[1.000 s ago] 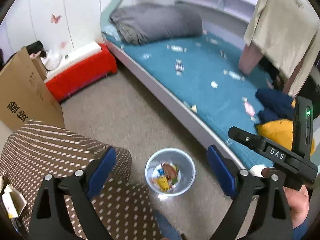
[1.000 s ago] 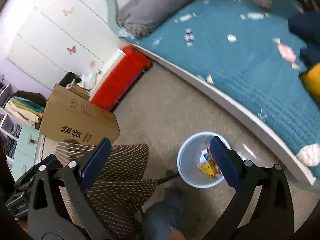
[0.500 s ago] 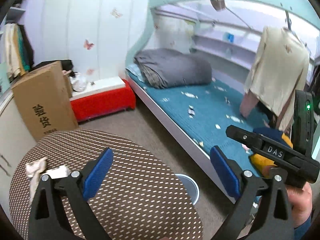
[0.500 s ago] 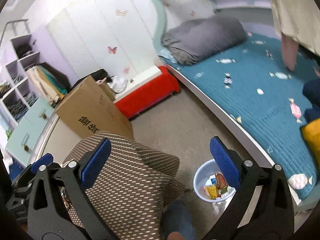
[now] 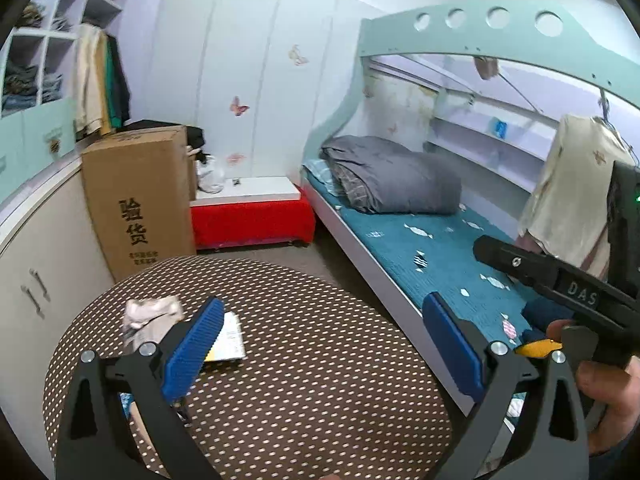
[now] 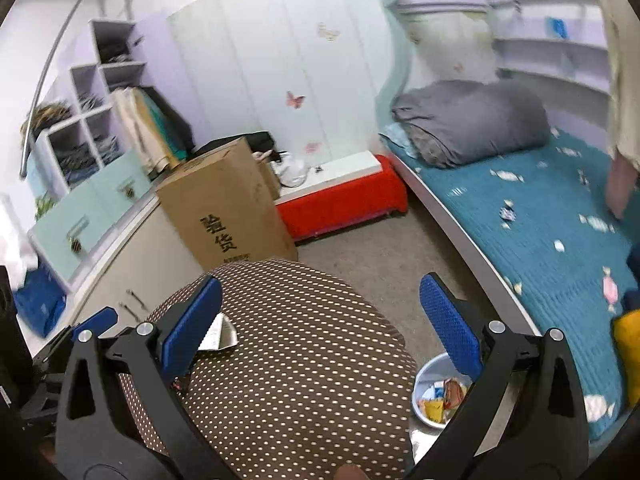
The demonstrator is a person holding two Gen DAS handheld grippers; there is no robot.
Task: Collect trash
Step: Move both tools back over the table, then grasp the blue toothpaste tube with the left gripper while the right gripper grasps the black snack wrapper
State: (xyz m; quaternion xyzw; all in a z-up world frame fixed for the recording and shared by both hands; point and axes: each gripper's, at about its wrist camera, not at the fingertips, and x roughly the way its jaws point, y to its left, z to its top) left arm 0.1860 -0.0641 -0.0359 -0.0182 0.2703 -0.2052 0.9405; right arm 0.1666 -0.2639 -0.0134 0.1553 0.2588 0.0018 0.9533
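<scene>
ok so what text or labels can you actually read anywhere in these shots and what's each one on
"验货": large black characters on the cardboard box, readable in both views.
"DAS": pale letters on the black body of the right gripper, seen from the left wrist.
Small print under the box's characters: too small to read.
Flat packet on the dotted table: print too blurred to read.

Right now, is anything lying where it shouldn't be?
Yes. Candy wrappers are strewn over the teal bed, and a crumpled tissue and a flattened packet litter the dotted table. The bin sits on the floor beside it.
</scene>
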